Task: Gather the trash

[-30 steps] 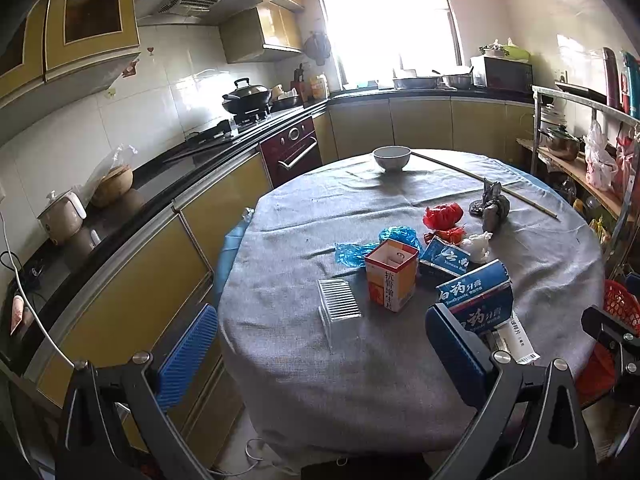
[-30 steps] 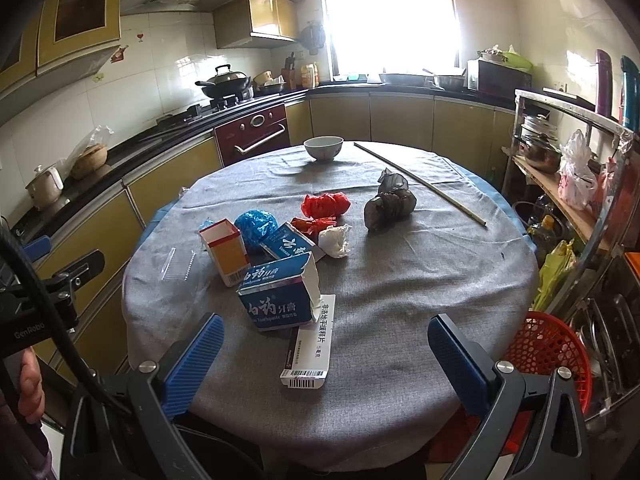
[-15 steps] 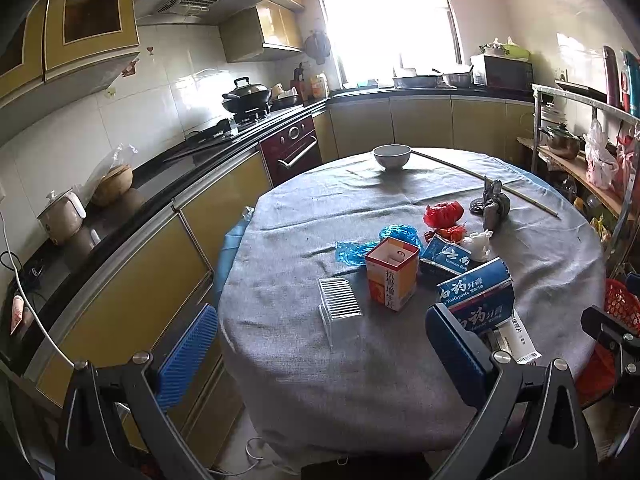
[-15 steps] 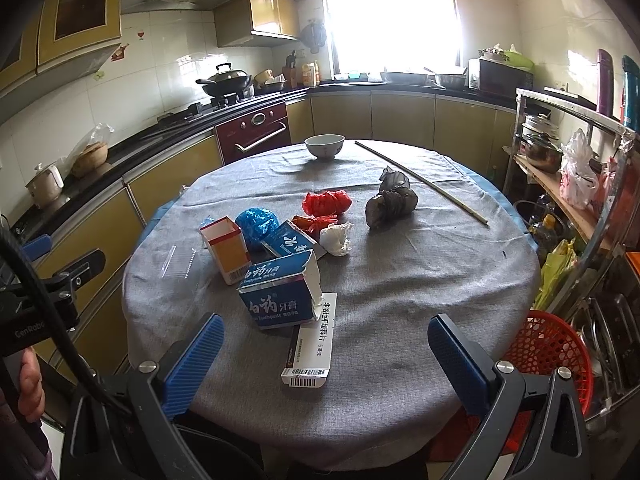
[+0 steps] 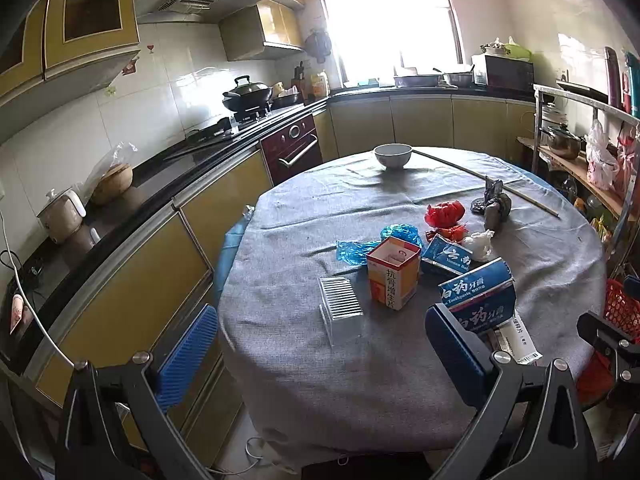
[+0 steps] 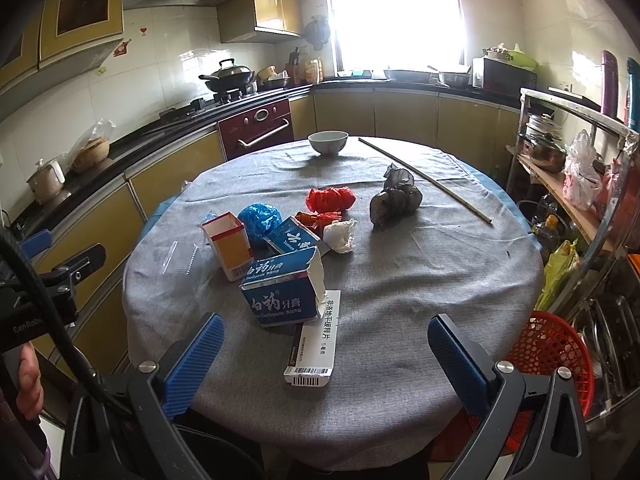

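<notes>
- Round table (image 6: 400,280), grey woven cloth, lies ahead of both sets of jaws; the trash sits mid-table, the red mesh basket (image 6: 548,348) beside the right jaws.
- Left gripper (image 5: 320,344) and right gripper (image 6: 326,352): jaws wide apart, empty.
- Blue toothpaste carton (image 6: 280,292), torn open, thin card, just ahead of the right jaws: risk of crushing under a hard pinch.
- Clear ribbed plastic tray (image 5: 340,300), ahead between the left jaws: slick, may slip.
- White crumpled wad (image 6: 340,236): light, easily knocked off.

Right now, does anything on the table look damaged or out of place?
Yes. The blue toothpaste box near the front edge is torn open, its white end flap hanging loose, and it lies partly on a flat white box. Crumpled red, blue and grey bags lie scattered behind it.
</notes>
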`<act>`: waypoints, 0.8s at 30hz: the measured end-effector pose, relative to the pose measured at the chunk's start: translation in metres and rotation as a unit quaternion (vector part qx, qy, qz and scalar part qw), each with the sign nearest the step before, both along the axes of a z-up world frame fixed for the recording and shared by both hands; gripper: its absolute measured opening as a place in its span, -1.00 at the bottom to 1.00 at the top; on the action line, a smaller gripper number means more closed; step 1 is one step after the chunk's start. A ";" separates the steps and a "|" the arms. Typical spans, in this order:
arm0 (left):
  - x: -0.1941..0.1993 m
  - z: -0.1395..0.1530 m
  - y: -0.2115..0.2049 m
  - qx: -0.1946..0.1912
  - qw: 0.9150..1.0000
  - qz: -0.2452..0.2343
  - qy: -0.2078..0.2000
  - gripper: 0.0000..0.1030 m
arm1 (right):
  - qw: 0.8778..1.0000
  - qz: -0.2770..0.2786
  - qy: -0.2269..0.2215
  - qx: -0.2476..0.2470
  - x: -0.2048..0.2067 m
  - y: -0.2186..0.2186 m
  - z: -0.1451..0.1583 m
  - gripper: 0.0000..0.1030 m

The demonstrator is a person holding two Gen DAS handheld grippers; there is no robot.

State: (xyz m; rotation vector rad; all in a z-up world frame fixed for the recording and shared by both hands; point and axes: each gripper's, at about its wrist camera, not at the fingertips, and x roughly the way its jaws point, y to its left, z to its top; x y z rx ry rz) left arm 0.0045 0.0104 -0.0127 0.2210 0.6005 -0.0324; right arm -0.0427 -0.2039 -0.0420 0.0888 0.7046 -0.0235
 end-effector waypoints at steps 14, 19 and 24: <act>0.019 -0.021 0.017 -0.027 0.999 -0.001 0.043 1.00 | 1.000 0.008 0.019 0.003 0.007 0.002 -0.014 0.99; 0.033 -0.042 0.026 -0.055 0.995 -0.007 0.080 1.00 | 0.997 0.023 0.060 0.031 0.021 0.001 -0.040 0.78; 0.039 -0.053 0.021 -0.077 0.991 -0.044 0.098 1.00 | 0.995 0.035 0.090 0.032 0.041 0.007 -0.069 0.60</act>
